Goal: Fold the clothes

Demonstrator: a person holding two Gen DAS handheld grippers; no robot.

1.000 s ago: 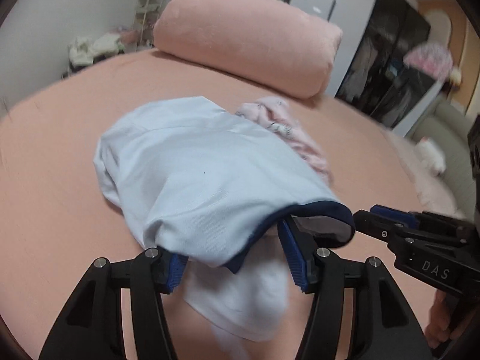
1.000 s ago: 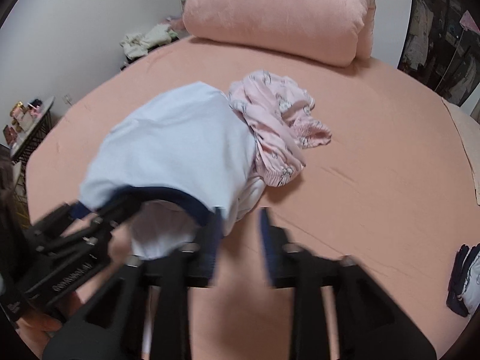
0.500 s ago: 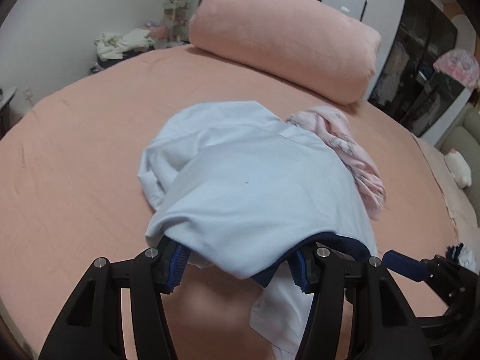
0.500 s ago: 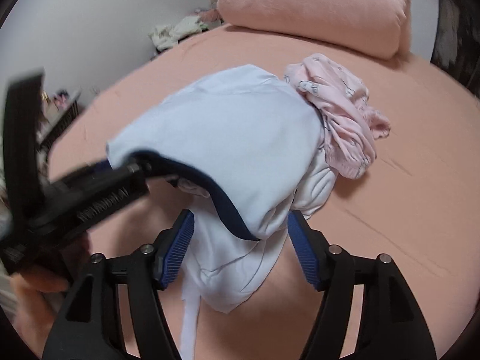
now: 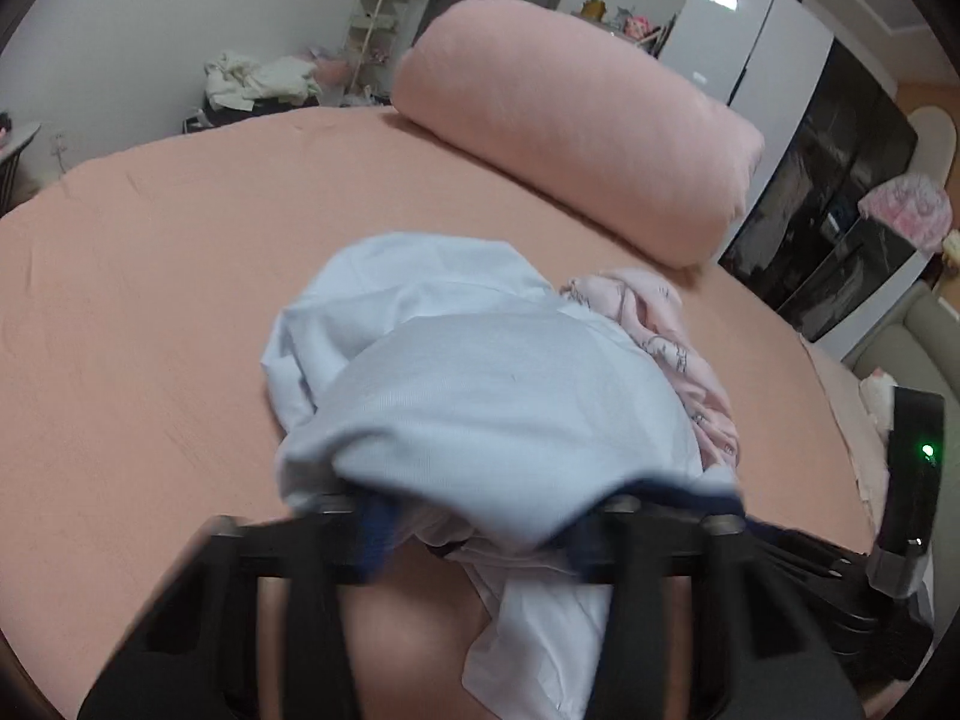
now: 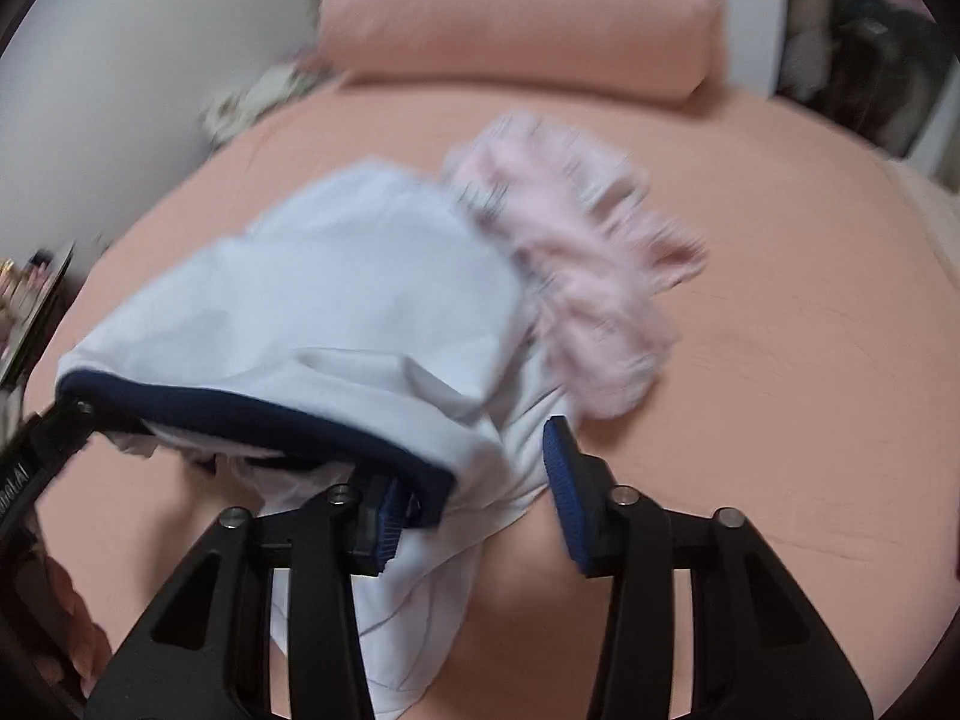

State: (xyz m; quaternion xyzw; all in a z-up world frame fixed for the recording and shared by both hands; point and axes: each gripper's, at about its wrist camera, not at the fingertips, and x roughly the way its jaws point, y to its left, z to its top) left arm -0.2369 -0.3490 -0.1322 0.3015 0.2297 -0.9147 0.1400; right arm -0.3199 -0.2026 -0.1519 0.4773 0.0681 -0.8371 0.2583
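Draping over both tools (image 5: 480, 528) (image 6: 474, 498): shirt (image 5: 504, 402)

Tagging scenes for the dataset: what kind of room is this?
Most likely a home bedroom. A wide bed in a pink sheet with a big pink bolster pillow at its head, dark-fronted wardrobes along the wall, and loose laundry: a light blue shirt and a pink garment.
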